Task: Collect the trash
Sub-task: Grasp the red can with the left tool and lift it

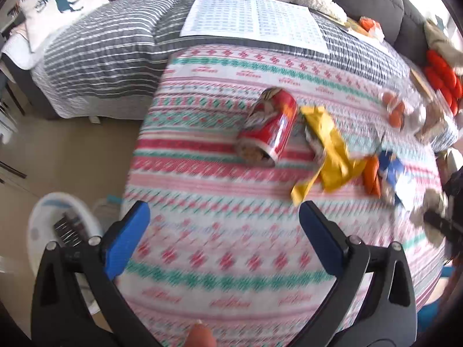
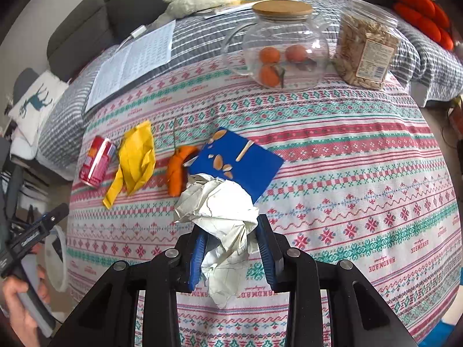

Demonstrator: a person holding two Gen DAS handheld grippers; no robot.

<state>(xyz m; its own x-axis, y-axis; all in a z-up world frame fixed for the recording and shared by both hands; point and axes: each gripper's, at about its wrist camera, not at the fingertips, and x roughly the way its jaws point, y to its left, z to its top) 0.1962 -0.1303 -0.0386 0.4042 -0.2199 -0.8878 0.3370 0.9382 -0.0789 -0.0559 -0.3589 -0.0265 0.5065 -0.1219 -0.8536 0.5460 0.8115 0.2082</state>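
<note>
My left gripper (image 1: 224, 219) is open and empty above the patterned tablecloth (image 1: 231, 245), short of a red can (image 1: 267, 125) lying on its side. A yellow wrapper (image 1: 327, 147), orange peel (image 1: 371, 175) and a blue napkin (image 1: 390, 167) lie to its right. My right gripper (image 2: 231, 231) is shut on a crumpled white paper (image 2: 222, 214), held over the table. In the right wrist view the can (image 2: 97, 162), yellow wrapper (image 2: 136, 159), orange peel (image 2: 178, 170) and blue napkin with seed shells (image 2: 240, 162) lie beyond it.
A white bin (image 1: 58, 225) stands on the floor left of the table; its rim shows in the right wrist view (image 2: 59, 260). A glass jar with oranges (image 2: 285, 49) and a seed jar (image 2: 366, 49) stand at the table's far side. A striped sofa cover (image 1: 110, 52) with paper sheets lies behind.
</note>
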